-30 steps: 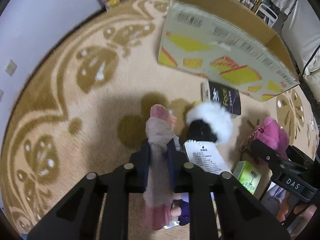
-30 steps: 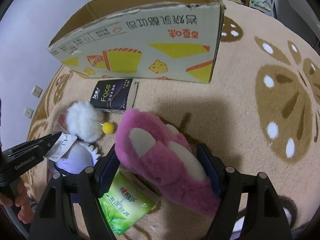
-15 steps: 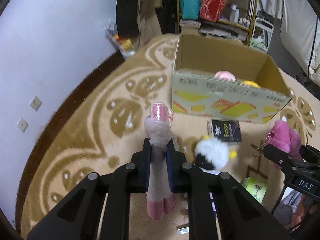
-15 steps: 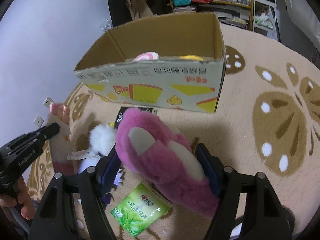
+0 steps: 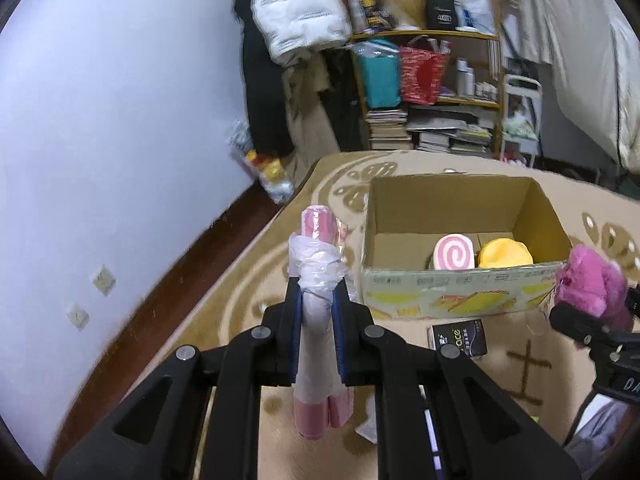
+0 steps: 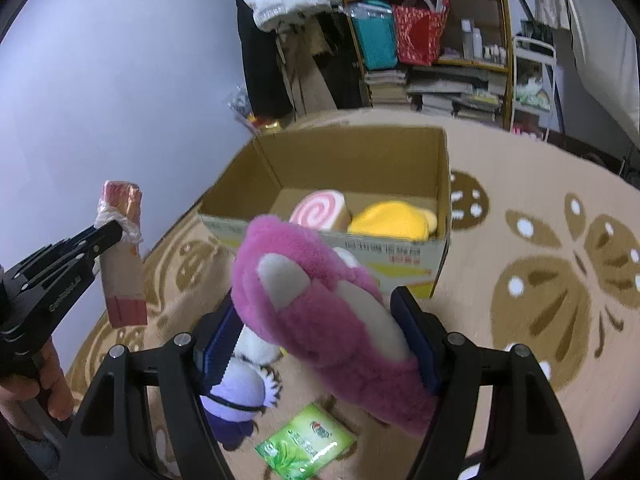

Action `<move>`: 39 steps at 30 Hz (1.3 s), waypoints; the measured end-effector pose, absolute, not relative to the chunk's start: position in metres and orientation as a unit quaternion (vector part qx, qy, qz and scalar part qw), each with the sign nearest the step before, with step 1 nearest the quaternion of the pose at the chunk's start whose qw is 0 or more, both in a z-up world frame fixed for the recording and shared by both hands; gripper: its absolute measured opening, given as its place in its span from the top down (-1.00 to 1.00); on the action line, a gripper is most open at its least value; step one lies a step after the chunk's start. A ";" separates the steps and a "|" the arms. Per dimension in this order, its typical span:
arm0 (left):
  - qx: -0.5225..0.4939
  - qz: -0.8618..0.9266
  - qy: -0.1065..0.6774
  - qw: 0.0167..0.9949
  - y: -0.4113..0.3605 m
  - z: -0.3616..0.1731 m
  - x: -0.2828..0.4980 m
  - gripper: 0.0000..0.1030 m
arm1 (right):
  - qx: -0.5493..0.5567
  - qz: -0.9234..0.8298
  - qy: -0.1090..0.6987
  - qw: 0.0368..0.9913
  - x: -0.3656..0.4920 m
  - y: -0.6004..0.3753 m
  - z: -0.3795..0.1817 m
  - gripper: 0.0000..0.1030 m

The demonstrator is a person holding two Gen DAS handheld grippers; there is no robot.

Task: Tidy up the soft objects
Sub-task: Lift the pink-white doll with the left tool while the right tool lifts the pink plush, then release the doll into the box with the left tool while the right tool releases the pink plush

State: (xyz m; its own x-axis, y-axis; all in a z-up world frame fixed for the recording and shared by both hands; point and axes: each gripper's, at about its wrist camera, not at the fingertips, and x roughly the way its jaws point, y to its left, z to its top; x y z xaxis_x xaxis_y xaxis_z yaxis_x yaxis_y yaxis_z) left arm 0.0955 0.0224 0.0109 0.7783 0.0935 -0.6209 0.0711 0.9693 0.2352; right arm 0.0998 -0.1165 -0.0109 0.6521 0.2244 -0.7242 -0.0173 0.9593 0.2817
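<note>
My left gripper is shut on a pink bundle wrapped in clear plastic, held upright above the rug; it also shows in the right wrist view. My right gripper is shut on a pink plush slipper, also seen at the right of the left wrist view. An open cardboard box stands ahead of both, holding a pink swirl cushion and a yellow plush.
On the rug lie a black tissue pack, a green tissue pack and a white and purple plush toy. A cluttered shelf and a hanging coat stand behind the box. A wall runs along the left.
Both grippers have lifted with their loads and now look over the box's rim; the box's inside and the shelf behind have come into view.
</note>
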 end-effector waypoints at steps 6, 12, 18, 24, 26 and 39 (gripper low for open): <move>0.128 0.004 0.314 0.941 0.021 0.021 0.112 0.75 | 0.124 0.059 0.396 0.908 0.104 -0.123 -0.002 -0.50; 0.118 0.004 0.284 0.952 0.020 0.042 0.126 0.75 | 0.112 0.059 0.368 0.921 0.111 -0.125 0.018 -0.50; 0.141 0.004 0.251 0.958 0.006 0.058 0.138 0.75 | 0.091 0.062 0.345 0.932 0.128 -0.127 0.036 -0.50; 0.145 -0.011 0.240 0.960 -0.007 0.062 0.155 0.75 | 0.076 0.063 0.342 0.935 0.152 -0.131 0.040 -0.50; 0.145 -0.017 0.234 0.961 -0.013 0.063 0.162 0.75 | 0.070 0.062 0.340 0.936 0.157 -0.131 0.039 -0.50; 0.088 -0.079 0.279 0.953 -0.029 0.029 0.194 0.75 | 0.045 0.067 0.354 0.932 0.193 -0.130 0.016 -0.52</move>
